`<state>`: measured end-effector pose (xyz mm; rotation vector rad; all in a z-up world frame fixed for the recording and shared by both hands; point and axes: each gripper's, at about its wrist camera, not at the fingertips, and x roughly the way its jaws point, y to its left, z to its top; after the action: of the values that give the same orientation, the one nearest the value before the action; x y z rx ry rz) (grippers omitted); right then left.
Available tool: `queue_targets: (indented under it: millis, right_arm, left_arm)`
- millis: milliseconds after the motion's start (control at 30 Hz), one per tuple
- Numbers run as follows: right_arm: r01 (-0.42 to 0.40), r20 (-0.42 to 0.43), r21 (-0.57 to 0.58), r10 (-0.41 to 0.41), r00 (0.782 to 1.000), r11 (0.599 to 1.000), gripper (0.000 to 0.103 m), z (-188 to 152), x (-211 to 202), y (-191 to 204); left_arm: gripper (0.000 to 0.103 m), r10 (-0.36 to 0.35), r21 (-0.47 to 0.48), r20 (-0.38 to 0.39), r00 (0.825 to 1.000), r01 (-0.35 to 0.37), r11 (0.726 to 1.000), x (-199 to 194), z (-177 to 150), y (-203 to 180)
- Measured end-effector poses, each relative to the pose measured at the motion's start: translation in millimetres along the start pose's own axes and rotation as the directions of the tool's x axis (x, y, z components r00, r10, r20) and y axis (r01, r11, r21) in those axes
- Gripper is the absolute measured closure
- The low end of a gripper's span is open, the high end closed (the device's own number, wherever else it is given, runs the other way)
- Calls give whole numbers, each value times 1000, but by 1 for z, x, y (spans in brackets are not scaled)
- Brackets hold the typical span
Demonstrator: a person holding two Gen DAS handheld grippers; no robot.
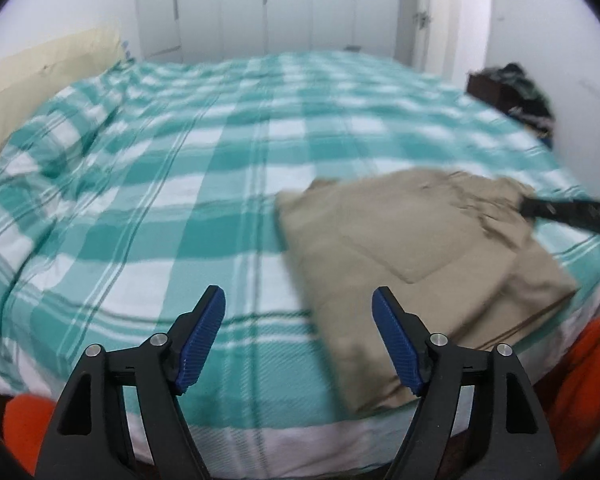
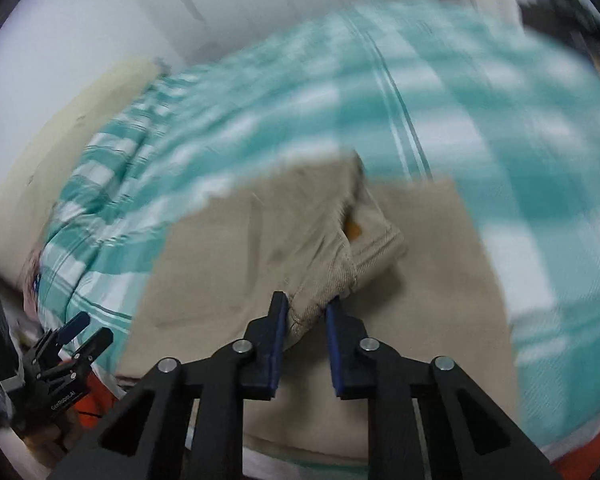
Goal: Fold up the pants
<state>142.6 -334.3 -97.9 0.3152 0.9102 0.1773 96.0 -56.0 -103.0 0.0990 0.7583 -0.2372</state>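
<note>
1. Left gripper (image 1: 298, 316) tilts downward over the bed (image 1: 180, 160), fingers spread, holding nothing
2. Right gripper (image 2: 306, 306) angles down, fingers pinching the folded tan pants (image 2: 260, 232) by a raised edge near the bed's edge

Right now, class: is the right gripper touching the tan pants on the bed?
Touching. In the right wrist view the right gripper has both blue pads closed on a stitched edge of the pants, which rises between them.
</note>
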Motion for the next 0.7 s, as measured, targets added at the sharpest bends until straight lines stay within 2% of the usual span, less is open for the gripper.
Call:
queue_targets:
  millis: [33,100,200,267,333,433,467,533,600,700]
  right_arm:
    - [-1,41,-34,3,999,999,86,10,-8,6]
    - [16,69,-78,-11,998,997,86,23,-10,9]
    - [63,-18,-53,-64,998,997,84,24,20,-10]
    - [53,-88,13,-52,995,999,77,13,36,-29]
    - [40,-82,52,-36,996,998,64,4,34,-41]
    - [-6,-55,156,15,998,988,51,-5,21,-55]
    - [-50,-60,200,64,996,979,50,-8,21,-60]
    - [-78,-94,222,101,990,972,49,-10,30,-59]
    - [-91,-119,209,118,986,974,49,-6,41,-55]
    - [-91,-146,218,125,981,972,43,-1,61,-58]
  left_arm:
    - [17,-7,19,1,1000,7,1000,1,1,-5]
    - [16,-6,116,-73,997,14,993,21,-2,-29]
    - [21,22,192,-134,991,4,981,44,-13,-46]
    - [21,20,171,-129,991,2,985,42,-16,-44]
    - [21,4,155,-133,991,17,988,41,-15,-39]
    - [21,-20,121,-147,989,38,992,43,-15,-35]
    - [21,-22,111,-150,989,39,993,44,-15,-34]
    - [21,-18,114,-147,989,35,993,44,-15,-36]
    - [21,-10,131,-138,990,28,991,42,-16,-39]
    - [21,-14,135,-133,991,32,990,40,-16,-38]
